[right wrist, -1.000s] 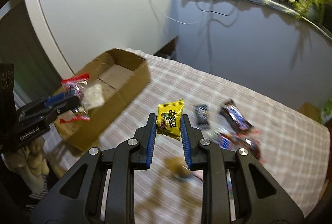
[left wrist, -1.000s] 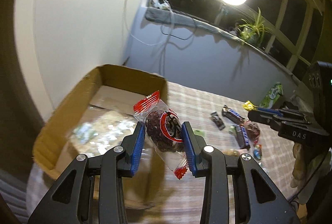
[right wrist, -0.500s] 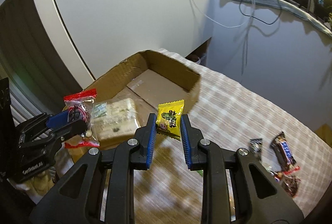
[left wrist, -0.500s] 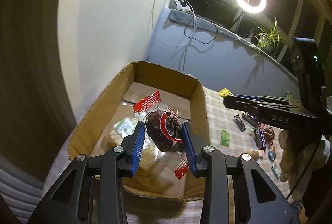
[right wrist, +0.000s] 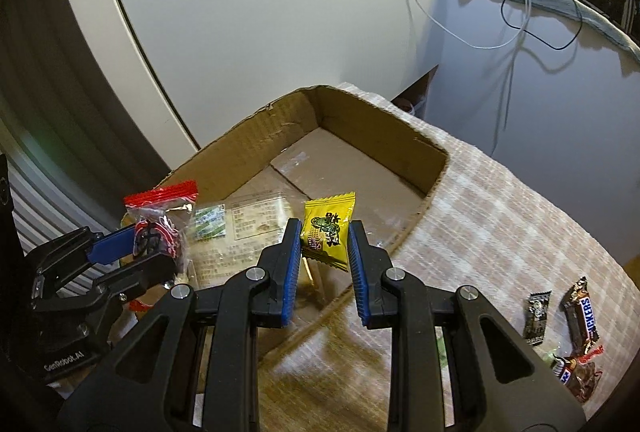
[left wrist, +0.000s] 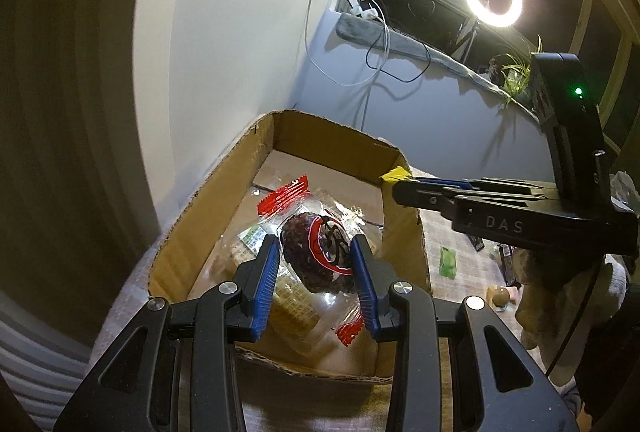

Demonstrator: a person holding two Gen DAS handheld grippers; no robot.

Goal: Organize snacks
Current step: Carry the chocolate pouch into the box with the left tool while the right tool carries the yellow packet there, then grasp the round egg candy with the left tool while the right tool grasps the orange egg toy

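My left gripper [left wrist: 314, 256] is shut on a clear red-edged packet of dark dried fruit [left wrist: 316, 252] and holds it above the near end of an open cardboard box [left wrist: 404, 228]. It also shows in the right wrist view [right wrist: 154, 232]. My right gripper [right wrist: 324, 248] is shut on a small yellow candy packet [right wrist: 328, 228] above the box's right wall [right wrist: 424, 168]. In the left wrist view the right gripper [left wrist: 400, 178] reaches in from the right over the box rim. A clear pack of pale biscuits [right wrist: 248, 228] lies in the box.
The box stands at the left end of a checked tablecloth [right wrist: 500, 232]. Loose snacks lie to the right: a Snickers bar [right wrist: 580, 316], a dark wrapper [right wrist: 538, 316], a green packet [left wrist: 448, 262]. A white wall and cables are behind.
Both grippers moved left toward the box with their packets. The left one is now over the box's near end, the right one over its right wall.
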